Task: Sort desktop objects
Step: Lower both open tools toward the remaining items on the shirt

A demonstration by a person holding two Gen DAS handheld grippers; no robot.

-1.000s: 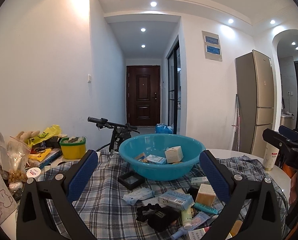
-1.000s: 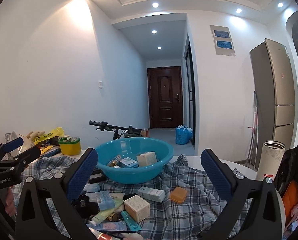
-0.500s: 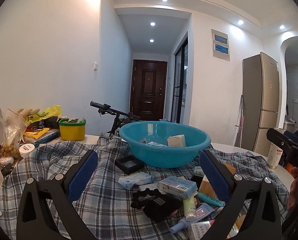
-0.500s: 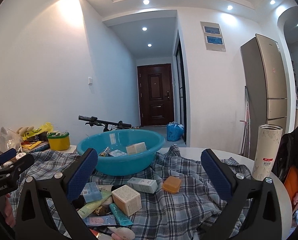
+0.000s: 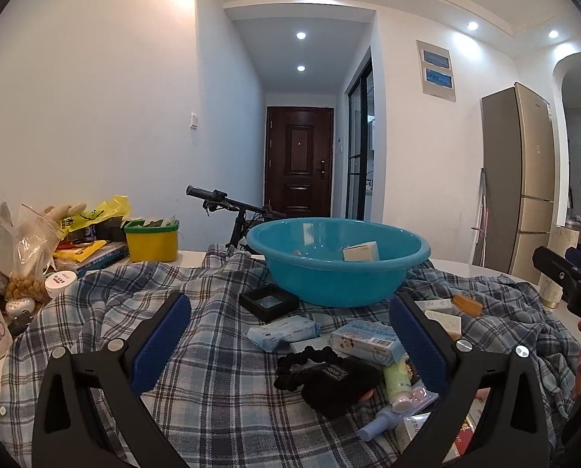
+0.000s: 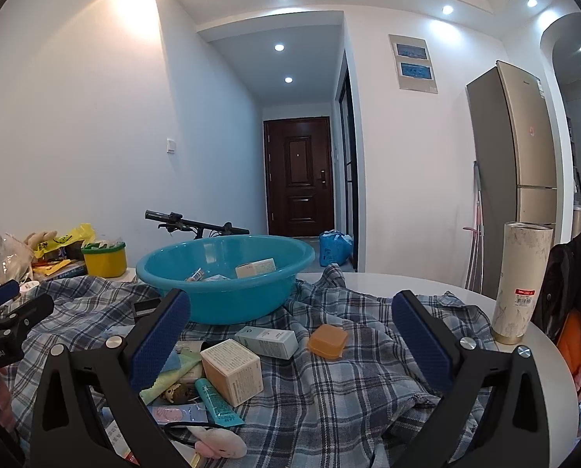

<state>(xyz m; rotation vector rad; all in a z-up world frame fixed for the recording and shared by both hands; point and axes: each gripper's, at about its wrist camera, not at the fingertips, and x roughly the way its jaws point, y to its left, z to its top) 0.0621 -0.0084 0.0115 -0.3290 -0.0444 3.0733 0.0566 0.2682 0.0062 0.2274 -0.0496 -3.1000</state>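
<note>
A: What is lying on the tabletop [image 6: 407, 284]?

B: A blue checked cloth [image 5: 212, 370] is covering it. A teal plastic basin [image 5: 339, 263] is sitting at the centre of the left wrist frame, holding a white carton [image 5: 361, 251] that is leaning against its inner wall. Small toiletry items are crowding the lower centre.

A: Which items, and how are they lying?

B: In the right wrist frame, a beige cube box [image 6: 232, 370] is sitting low and left of centre, one corner pointing at the camera. A pale green carton [image 6: 267, 341] is lying flat just above it, long axis running left to right. An orange soap case [image 6: 327, 341] is resting to its right, at centre frame.

A: Where are the grippers?

B: The right gripper [image 6: 290, 335] is spreading wide, empty, with those three items between its blue pads. The left gripper [image 5: 290, 335] is also gaping wide, empty, framing a black scrunchie [image 5: 306, 358] and a light blue box [image 5: 366, 339] near its right pad.
</note>
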